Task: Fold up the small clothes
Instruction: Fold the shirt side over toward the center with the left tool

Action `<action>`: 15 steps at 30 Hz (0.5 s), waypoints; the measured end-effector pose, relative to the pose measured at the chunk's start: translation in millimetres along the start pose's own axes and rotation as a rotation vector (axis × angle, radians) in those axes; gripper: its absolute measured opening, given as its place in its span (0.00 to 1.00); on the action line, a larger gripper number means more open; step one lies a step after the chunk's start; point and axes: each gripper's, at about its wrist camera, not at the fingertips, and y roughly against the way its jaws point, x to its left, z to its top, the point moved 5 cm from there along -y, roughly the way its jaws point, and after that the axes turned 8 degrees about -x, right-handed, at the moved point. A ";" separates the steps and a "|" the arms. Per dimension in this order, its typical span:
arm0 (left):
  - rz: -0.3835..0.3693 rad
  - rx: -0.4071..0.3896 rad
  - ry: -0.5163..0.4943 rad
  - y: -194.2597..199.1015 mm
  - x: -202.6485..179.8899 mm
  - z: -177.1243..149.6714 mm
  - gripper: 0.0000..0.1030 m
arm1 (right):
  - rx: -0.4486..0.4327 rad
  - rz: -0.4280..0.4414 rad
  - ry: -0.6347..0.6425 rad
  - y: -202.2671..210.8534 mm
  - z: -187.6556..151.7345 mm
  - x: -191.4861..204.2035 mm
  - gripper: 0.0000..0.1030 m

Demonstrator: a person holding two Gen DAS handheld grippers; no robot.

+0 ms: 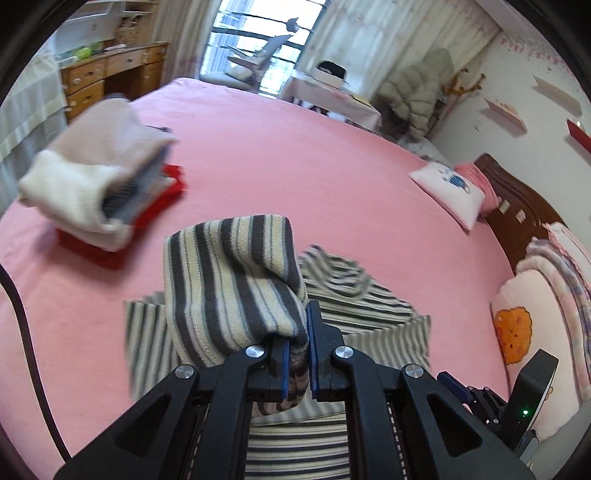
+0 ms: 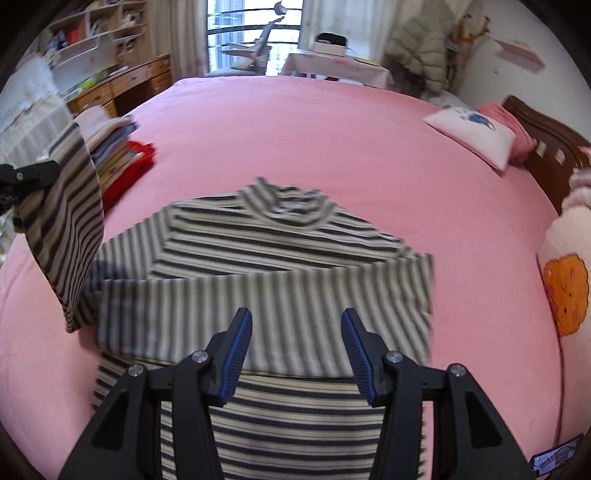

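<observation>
Left fingers [image 1: 297, 347] clamp the shirt's [image 2: 258, 258] lifted sleeve [image 1: 229, 280], right fingers [image 2: 295, 354] apart above it; a slack pinch could drop the sleeve mid-fold onto the bed [image 2: 295, 125].

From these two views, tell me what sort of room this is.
A bedroom, most likely: a wide bed with a pink sheet, pillows against a wooden headboard, and a desk by the curtained window.

The pink bed [image 2: 295, 122] carries a striped top [image 2: 266, 258], folded stack [image 2: 118, 151] and pillow [image 2: 476, 133].
</observation>
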 end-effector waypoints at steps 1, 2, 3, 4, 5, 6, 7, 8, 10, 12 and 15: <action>-0.008 0.006 -0.009 -7.3 -14.2 -3.7 0.05 | 0.002 -0.009 -0.013 -1.1 -1.5 -16.2 0.49; -0.017 0.014 -0.021 -16.1 -30.4 -8.1 0.06 | 0.004 -0.014 -0.018 -1.9 -3.0 -26.8 0.49; -0.027 0.022 -0.033 -26.2 -47.3 -13.4 0.06 | 0.005 -0.024 -0.024 -3.2 -5.0 -39.7 0.49; -0.037 0.030 -0.043 -34.9 -62.4 -18.8 0.06 | 0.007 -0.030 -0.032 -5.0 -7.0 -52.3 0.49; -0.045 0.036 -0.054 -44.4 -76.7 -24.0 0.06 | 0.011 -0.032 -0.038 -6.8 -8.9 -62.5 0.49; -0.053 0.043 -0.066 -55.1 -92.0 -30.2 0.06 | 0.019 -0.037 -0.045 -9.7 -11.9 -74.0 0.49; -0.065 0.054 -0.072 -66.5 -106.8 -37.3 0.06 | 0.026 -0.040 -0.050 -12.1 -14.5 -82.5 0.49; -0.077 0.063 -0.075 -75.8 -116.6 -43.2 0.06 | 0.033 -0.042 -0.058 -15.0 -18.0 -93.0 0.49; -0.098 0.090 -0.091 -96.5 -138.7 -59.9 0.06 | 0.043 -0.047 -0.070 -19.8 -24.8 -110.3 0.49; -0.112 0.127 -0.115 -116.0 -158.6 -80.8 0.06 | 0.050 -0.053 -0.077 -23.5 -30.4 -123.8 0.49; -0.127 0.192 -0.147 -141.3 -176.6 -116.5 0.06 | 0.066 -0.062 -0.088 -30.9 -39.3 -143.0 0.49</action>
